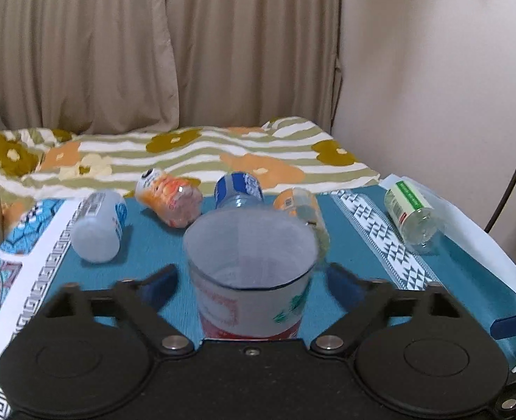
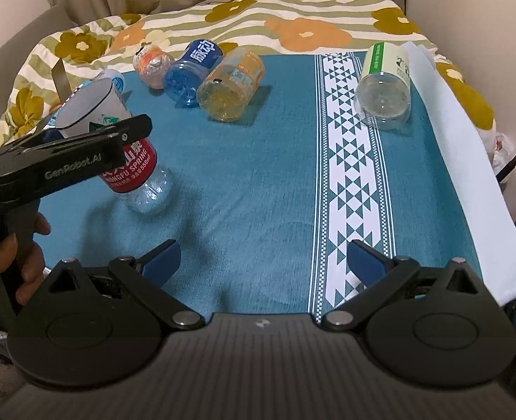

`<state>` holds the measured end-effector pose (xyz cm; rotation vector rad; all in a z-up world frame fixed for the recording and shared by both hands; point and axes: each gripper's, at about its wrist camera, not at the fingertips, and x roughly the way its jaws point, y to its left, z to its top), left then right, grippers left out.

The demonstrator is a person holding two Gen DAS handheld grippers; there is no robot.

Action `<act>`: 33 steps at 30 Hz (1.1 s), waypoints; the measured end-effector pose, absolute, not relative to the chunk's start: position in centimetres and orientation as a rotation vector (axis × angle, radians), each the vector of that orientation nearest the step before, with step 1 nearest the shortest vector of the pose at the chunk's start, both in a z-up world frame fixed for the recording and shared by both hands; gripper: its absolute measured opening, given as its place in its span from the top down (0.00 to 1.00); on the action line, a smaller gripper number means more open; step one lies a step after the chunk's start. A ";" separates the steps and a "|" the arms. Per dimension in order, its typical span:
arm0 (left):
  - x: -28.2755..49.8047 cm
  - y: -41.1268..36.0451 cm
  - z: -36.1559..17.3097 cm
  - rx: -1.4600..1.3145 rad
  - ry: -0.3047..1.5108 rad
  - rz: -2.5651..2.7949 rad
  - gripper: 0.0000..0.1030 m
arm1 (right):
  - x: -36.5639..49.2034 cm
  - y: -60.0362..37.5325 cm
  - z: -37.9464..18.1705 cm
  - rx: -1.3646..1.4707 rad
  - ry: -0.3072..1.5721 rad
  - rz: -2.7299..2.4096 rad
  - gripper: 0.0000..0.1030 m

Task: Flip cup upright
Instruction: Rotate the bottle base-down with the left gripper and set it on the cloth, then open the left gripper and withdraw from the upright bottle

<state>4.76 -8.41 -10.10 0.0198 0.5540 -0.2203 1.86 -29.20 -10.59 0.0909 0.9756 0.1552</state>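
Note:
The cup is a cut plastic bottle with a red and white label, open end up, standing roughly upright on the teal cloth. In the left wrist view it sits between my left gripper's blue fingertips, which stand wide apart with gaps on both sides. In the right wrist view the cup stands at the left, tilted a little, with the left gripper around it. My right gripper is open and empty above bare cloth.
Several cut bottles lie on their sides at the back of the teal cloth: a white one, an orange one, a blue one, a yellow one and a green-labelled one. A floral blanket lies behind.

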 end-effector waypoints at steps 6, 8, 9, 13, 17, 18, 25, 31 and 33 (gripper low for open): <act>4.3 -8.7 -7.8 0.068 0.564 -0.207 0.03 | 1.1 -29.3 -9.0 0.112 0.942 0.150 0.00; 3.7 -8.2 -6.3 0.068 0.567 -0.196 0.03 | 0.9 -29.2 -7.8 0.117 0.926 0.149 0.00; 3.3 -7.9 -5.4 0.064 0.569 -0.192 0.03 | 0.8 -29.1 -7.1 0.116 0.916 0.149 0.00; 2.0 -6.3 -1.9 0.045 0.606 -0.176 0.00 | 0.9 -28.4 -4.3 0.093 0.888 0.133 0.00; 1.0 -4.5 0.4 0.023 0.677 -0.162 0.00 | 1.1 -27.7 -1.8 0.094 0.862 0.123 0.00; 0.8 -4.1 0.6 0.017 0.702 -0.156 0.00 | 1.1 -27.5 -1.3 0.092 0.862 0.116 0.00; -0.4 -1.6 0.9 -0.027 0.830 -0.109 0.00 | 0.8 -26.2 0.4 0.049 0.870 0.076 0.00; -1.1 -0.6 0.3 -0.048 0.866 -0.081 0.00 | 0.1 -25.7 0.0 0.033 0.890 0.049 0.00; -1.4 -0.4 0.2 -0.042 0.868 -0.079 0.00 | -0.2 -25.6 -0.3 0.029 0.897 0.041 0.00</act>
